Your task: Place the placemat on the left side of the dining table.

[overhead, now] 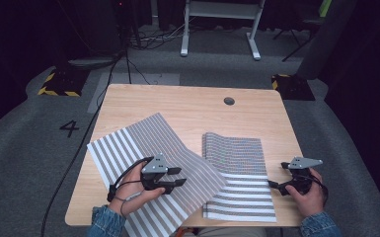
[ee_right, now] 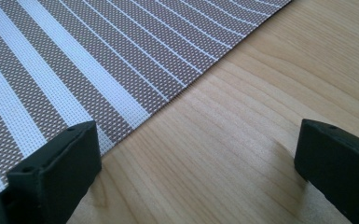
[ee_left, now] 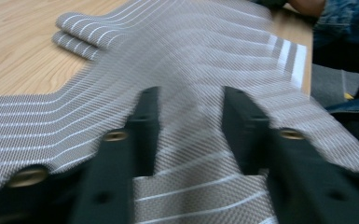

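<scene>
Two striped woven mats lie on the wooden counter (overhead: 177,103). The left mat (overhead: 128,143) is turned at an angle, grey with thin white lines; its near edge runs off the counter's front edge. Its right corner overlaps the right mat (overhead: 239,163), which lies square to the counter. The right mat's far part is folded over, showing a fine-lined face, while its near part shows broad white and grey stripes. In the left claw view the fold appears as a doubled rounded edge (ee_left: 81,35) at the upper left.

The left claw (overhead: 172,176) is over the left mat near its right corner, held in the person's left hand (overhead: 135,190). Its jaws stand partly apart, with the mat's weave visible between them and nothing gripped; whether the tips touch the fabric cannot be told, as the left claw view is blurred.

The right claw (overhead: 276,178) is at the right mat's right edge, held in the right hand (overhead: 308,195). In the right claw view its jaws are spread wide and hold nothing: the one on the left of that view sits over the mat's edge (ee_right: 51,84), the other over bare wood (ee_right: 242,140).

Denim sleeves show at both wrists. A round grommet hole (overhead: 229,101) sits near the counter's far edge. On the grey floor beyond are a painted number 4 (overhead: 69,128), cables and a white frame (overhead: 222,24).
</scene>
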Available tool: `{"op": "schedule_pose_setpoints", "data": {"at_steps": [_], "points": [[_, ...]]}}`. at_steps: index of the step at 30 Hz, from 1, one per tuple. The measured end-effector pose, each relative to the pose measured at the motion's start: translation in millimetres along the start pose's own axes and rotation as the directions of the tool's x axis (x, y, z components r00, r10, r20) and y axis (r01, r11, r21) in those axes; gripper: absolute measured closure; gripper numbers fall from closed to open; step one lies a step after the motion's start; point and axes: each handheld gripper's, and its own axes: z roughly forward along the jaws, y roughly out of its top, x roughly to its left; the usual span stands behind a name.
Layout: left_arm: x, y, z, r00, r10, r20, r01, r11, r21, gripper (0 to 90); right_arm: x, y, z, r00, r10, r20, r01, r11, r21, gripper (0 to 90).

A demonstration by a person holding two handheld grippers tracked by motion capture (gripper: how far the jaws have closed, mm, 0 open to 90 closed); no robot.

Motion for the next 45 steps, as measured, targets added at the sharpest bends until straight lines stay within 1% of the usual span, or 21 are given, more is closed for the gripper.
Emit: {"op": "schedule_pose_setpoints", "data": {"at_steps": [4, 5, 6, 8, 10, 12, 13, 14, 15, 21, 22, 23, 26, 29, 30, 31, 36, 38, 39, 42, 45], "points": [[-10.3, -8.2, -12.7, 0.9924, -0.049, -0.113, 0.049, 0.9988, -0.002, 37.8, 0.2, 0.0, 0.2, 1.0, 0.002, 0.002, -0.002, 1.0, -0.001, 0.5], [-10.3, -8.2, -12.7, 0.9924, -0.049, -0.113, 0.049, 0.9988, -0.002, 37.6, 0.2, 0.0, 0.2, 1.0, 0.002, 0.002, -0.002, 1.0, -0.001, 0.5], [-17.8, -16.0, -20.9, 0.982, -0.083, -0.17, 0.086, 0.9963, 0.008, 37.3, 0.1, 0.0, 0.1, 1.0, 0.001, 0.0, -0.001, 1.0, -0.001, 0.5], [-26.3, -27.0, -29.3, 0.9683, -0.113, -0.223, 0.12, 0.9926, 0.018, 37.0, -0.1, 0.0, 0.0, 1.0, -0.001, 0.0, 0.001, 1.0, 0.0, 0.5], [-35.1, -40.0, -36.2, 0.9579, -0.143, -0.249, 0.155, 0.9874, 0.031, 36.7, -0.1, 0.0, 0.0, 1.0, -0.001, 0.0, 0.001, 1.0, 0.0, 0.5], [-42.9, -53.4, -41.4, 0.9527, -0.159, -0.259, 0.178, 0.9826, 0.053, 37.0, -0.1, 0.0, 0.0, 1.0, -0.001, 0.0, 0.001, 1.0, 0.0, 0.5], [-47.2, -59.3, -42.7, 0.9422, -0.193, -0.274, 0.221, 0.9724, 0.074, 38.3, -0.1, 0.0, 0.0, 1.0, 0.0, 0.0, 0.0, 1.0, 0.0, 0.5], [-47.2, -59.3, -42.7, 0.9422, -0.193, -0.274, 0.221, 0.9724, 0.074, 38.3, -0.1, 0.0, 0.0, 1.0, 0.0, 0.0, 0.0, 1.0, 0.0, 0.5], [-51.2, -64.3, -43.7, 0.9318, -0.214, -0.293, 0.251, 0.9633, 0.095, 38.3, -0.1, 0.0, 0.0, 1.0, -0.001, 0.0, 0.001, 1.0, 0.0, 0.5], [-65.0, -92.9, -42.5, 0.9014, -0.21, -0.378, 0.267, 0.9581, 0.104, 34.9, 0.0, 0.0, 0.0, 1.0, 0.001, 0.001, -0.001, 1.0, 0.0, 0.5], [-65.9, -96.1, -41.1, 0.8986, -0.223, -0.378, 0.28, 0.9544, 0.103, 33.9, 0.1, 0.0, 0.1, 1.0, 0.001, 0.001, -0.001, 1.0, 0.0, 0.5], [-66.7, -98.5, -40.8, 0.8869, -0.223, -0.404, 0.29, 0.9505, 0.112, 32.5, -0.1, 0.0, 0.0, 1.0, -0.001, 0.001, 0.001, 1.0, 0.001, 0.5], [-67.0, -106.2, -38.0, 0.8716, -0.227, -0.435, 0.316, 0.9373, 0.146, 29.1, 0.0, 0.0, 0.1, 1.0, 0.001, 0.001, -0.001, 1.0, 0.0, 0.5], [-69.0, -108.7, -36.7, 0.8654, -0.216, -0.452, 0.303, 0.9444, 0.128, 26.5, 0.0, 0.0, 0.0, 1.0, 0.0, 0.0, 0.0, 1.0, 0.0, 0.5], [-69.1, -108.9, -36.5, 0.8679, -0.219, -0.446, 0.304, 0.9444, 0.126, 26.5, 0.2, 0.0, 0.1, 1.0, 0.002, 0.001, -0.002, 1.0, 0.0, 0.5], [-70.1, -109.4, -35.8, 0.8595, -0.224, -0.459, 0.308, 0.9445, 0.115, 26.5, 0.0, 0.0, 0.0, 1.0, 0.0, 0.0, 0.0, 1.0, 0.0, 0.5], [-72.0, -110.8, -34.1, 0.8445, -0.242, -0.478, 0.318, 0.9443, 0.083, 28.4, 0.1, 0.0, 0.1, 1.0, 0.001, 0.001, -0.001, 1.0, 0.0, 0.5], [-70.2, -109.2, -34.8, 0.8488, -0.233, -0.475, 0.313, 0.9448, 0.096, 30.7, 0.0, 0.0, 0.0, 1.0, 0.0, 0.001, 0.0, 1.0, 0.0, 0.5], [-69.3, -108.5, -34.7, 0.8437, -0.233, -0.483, 0.312, 0.9459, 0.089, 34.2, 0.2, 0.0, 0.2, 1.0, 0.001, 0.002, -0.001, 1.0, -0.001, 0.5], [-62.4, -109.9, -37.5, 0.8549, -0.221, -0.47, 0.288, 0.9547, 0.076, 59.7, 0.2, 0.0, 0.2, 1.0, 0.002, 0.002, -0.002, 1.0, -0.001, 0.5], [-60.6, -110.8, -37.6, 0.8564, -0.224, -0.465, 0.285, 0.9562, 0.065, 65.1, -0.1, -0.1, 0.0, 1.0, -0.002, 0.001, 0.002, 1.0, 0.001, 0.5]]}}
